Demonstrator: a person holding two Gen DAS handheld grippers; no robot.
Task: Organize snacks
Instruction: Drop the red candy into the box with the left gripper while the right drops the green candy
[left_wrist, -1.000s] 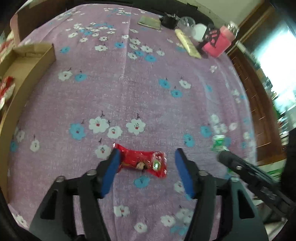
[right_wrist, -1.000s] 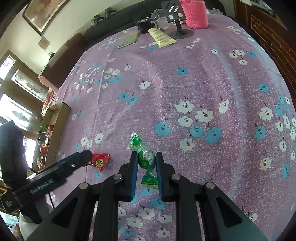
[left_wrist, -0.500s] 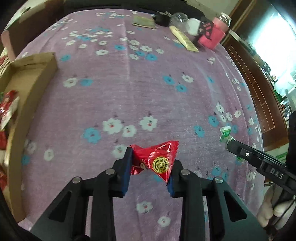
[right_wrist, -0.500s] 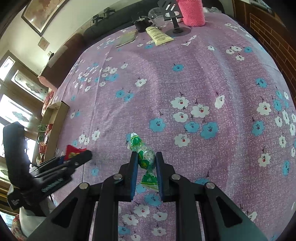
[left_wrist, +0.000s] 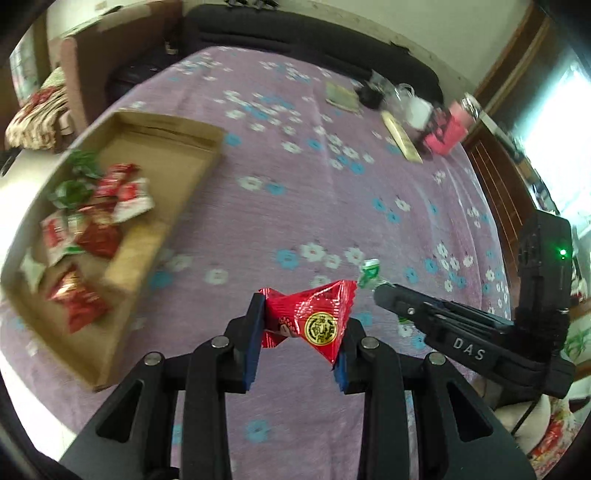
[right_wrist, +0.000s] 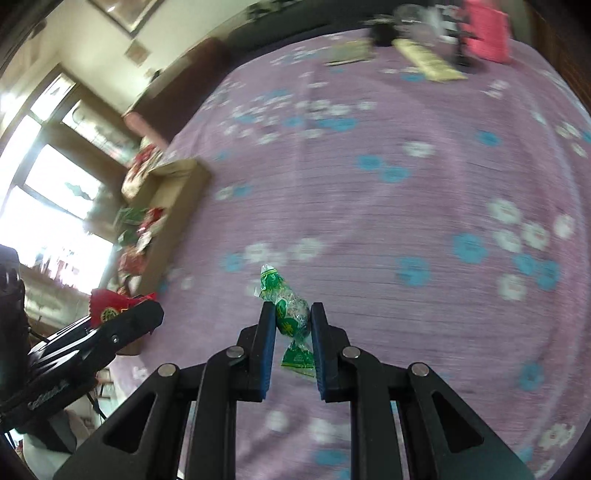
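My left gripper (left_wrist: 301, 312) is shut on a red snack packet (left_wrist: 314, 319) with a gold emblem and holds it above the purple flowered tablecloth. My right gripper (right_wrist: 293, 317) is shut on a green wrapped candy (right_wrist: 290, 314), also lifted off the cloth. A shallow cardboard box (left_wrist: 173, 206) at the left holds several red and green snack packets (left_wrist: 92, 210); it also shows in the right wrist view (right_wrist: 181, 192). The right gripper shows in the left wrist view (left_wrist: 391, 295), and the left gripper in the right wrist view (right_wrist: 136, 317), with the red packet (right_wrist: 107, 306) in it.
At the far end of the table stand a pink container (left_wrist: 448, 133), a cream tube (left_wrist: 400, 140), a clear cup (left_wrist: 415, 107) and a flat olive packet (left_wrist: 341, 96). A dark sofa (left_wrist: 295, 33) runs behind the table. The table's right edge meets wooden furniture (left_wrist: 498, 170).
Both grippers have swung left toward the cardboard box with their snacks. One second ago the left gripper was open around the red packet on the cloth; it has shut on it and lifted it.
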